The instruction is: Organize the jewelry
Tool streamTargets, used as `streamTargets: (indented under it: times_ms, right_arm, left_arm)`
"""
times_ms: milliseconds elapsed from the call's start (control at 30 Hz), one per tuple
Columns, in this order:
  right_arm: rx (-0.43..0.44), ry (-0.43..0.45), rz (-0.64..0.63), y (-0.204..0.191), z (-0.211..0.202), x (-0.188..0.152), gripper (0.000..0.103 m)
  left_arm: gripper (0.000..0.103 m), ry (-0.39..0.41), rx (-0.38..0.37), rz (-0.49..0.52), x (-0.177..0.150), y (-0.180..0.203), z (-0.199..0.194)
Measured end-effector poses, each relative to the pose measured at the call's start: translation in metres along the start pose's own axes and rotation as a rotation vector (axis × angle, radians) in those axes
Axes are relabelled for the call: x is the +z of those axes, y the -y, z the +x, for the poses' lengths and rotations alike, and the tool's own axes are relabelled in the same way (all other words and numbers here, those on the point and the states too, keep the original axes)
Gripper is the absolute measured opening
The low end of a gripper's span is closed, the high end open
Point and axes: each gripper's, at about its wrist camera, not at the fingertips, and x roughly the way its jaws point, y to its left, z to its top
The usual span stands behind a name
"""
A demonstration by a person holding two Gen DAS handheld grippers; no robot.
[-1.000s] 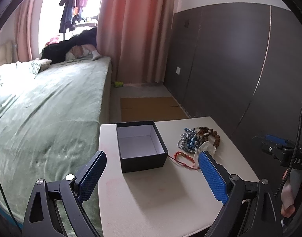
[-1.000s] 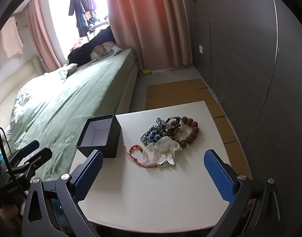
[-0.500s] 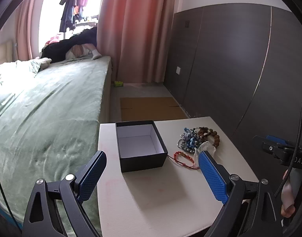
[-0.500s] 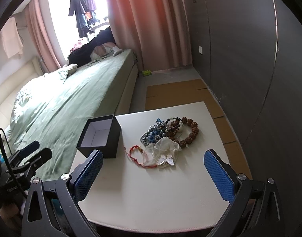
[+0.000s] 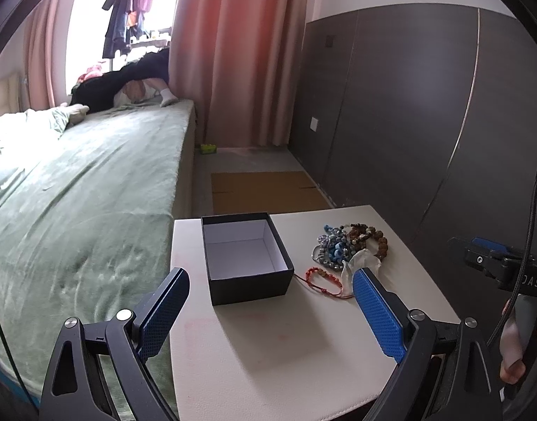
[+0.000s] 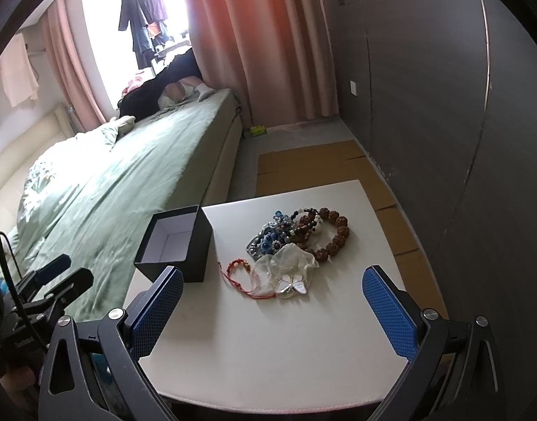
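A box (image 5: 245, 256) stands on the left part of the table (image 5: 268, 343), its top open. To its right lies a heap of bracelets (image 6: 303, 231), with a cord bracelet (image 6: 238, 270) and a butterfly hair clip (image 6: 293, 284) nearer the front. The bed (image 5: 75, 193) runs along the table's left side, and cardboard (image 5: 264, 189) lies on the floor behind.

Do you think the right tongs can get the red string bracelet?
Probably yes. The right tongs are open and empty, and the red string bracelet lies on bare table in front of them, beside the black box, nothing covering it.
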Motion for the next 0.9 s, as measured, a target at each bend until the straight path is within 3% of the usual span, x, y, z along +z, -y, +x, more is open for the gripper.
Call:
streamTargets:
  times_ms: [567, 900]
  right_arm:
    - [0.01, -0.002, 0.009, 0.0, 0.0, 0.001, 0.103]
    - [0.022, -0.012, 0.085, 0.023, 0.001, 0.006, 0.103]
  left_arm:
    - [0.095, 0.007, -0.009, 0.001, 0.002, 0.006, 0.0]
    - [0.094, 0.005, -0.038, 0.003, 0.01, 0.026, 0.019]
